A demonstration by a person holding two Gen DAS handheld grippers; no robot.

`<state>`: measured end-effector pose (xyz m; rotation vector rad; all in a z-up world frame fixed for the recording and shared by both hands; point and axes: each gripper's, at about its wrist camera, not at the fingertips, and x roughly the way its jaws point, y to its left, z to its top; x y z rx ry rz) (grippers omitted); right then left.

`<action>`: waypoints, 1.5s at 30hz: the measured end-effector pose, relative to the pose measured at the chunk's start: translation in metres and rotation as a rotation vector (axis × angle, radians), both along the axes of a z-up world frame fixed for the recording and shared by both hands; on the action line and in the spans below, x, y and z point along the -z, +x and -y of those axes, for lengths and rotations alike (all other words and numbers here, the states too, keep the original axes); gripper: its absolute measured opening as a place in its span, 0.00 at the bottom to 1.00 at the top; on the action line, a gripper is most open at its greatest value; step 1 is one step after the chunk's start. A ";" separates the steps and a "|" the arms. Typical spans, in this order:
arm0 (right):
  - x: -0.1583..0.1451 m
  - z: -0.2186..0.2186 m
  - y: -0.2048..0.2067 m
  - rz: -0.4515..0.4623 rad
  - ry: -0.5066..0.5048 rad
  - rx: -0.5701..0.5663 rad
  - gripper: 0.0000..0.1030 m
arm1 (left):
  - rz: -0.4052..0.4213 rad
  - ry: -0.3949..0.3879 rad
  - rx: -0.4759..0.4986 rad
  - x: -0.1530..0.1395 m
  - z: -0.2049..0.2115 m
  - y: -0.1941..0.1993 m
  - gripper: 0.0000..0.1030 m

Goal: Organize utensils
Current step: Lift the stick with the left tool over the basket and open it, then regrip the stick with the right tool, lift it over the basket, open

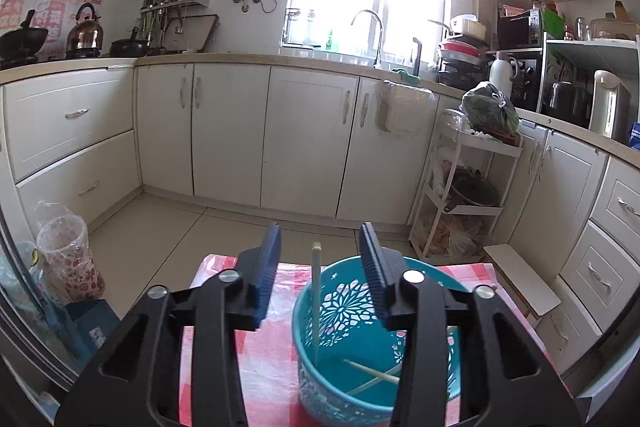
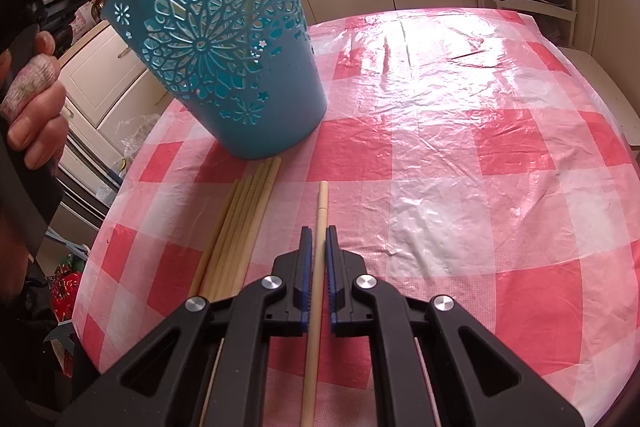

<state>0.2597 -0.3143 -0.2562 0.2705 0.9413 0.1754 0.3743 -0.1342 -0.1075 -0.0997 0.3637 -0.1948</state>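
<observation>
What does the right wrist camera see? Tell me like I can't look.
Tongs pinch one chopstick over a red-and-white checked tablecloth. More chopsticks lie to their left, by a blue cutout basket.

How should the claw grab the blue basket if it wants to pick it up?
Probably by the rim. The blue basket stands upright and is too wide to squeeze whole, so the left claw could come down from above, one finger inside, one outside the thin wall, away from the chopstick leaning inside.
</observation>
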 end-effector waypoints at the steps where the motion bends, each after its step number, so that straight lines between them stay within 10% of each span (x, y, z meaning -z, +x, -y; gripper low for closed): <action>1: 0.000 0.000 0.000 0.001 0.004 -0.004 0.09 | 0.000 -0.001 -0.005 -0.001 -0.005 -0.005 0.46; 10: -0.002 -0.004 -0.004 -0.006 -0.016 -0.031 0.17 | -0.074 -0.046 -0.124 0.027 -0.072 -0.059 0.70; 20: -0.005 -0.031 -0.012 0.005 -0.258 -0.084 0.09 | -0.286 -0.066 -0.134 0.108 -0.100 -0.062 0.71; 27: -0.018 0.000 -0.021 0.017 -0.072 -0.014 0.06 | -0.381 -0.118 -0.133 0.135 -0.103 -0.052 0.71; 37: -0.140 0.016 -0.031 0.367 0.330 -0.014 0.06 | -0.408 -0.149 -0.136 0.142 -0.107 -0.047 0.75; 45: -0.225 -0.008 0.027 0.764 0.257 0.166 0.06 | -0.417 -0.183 -0.129 0.144 -0.112 -0.046 0.75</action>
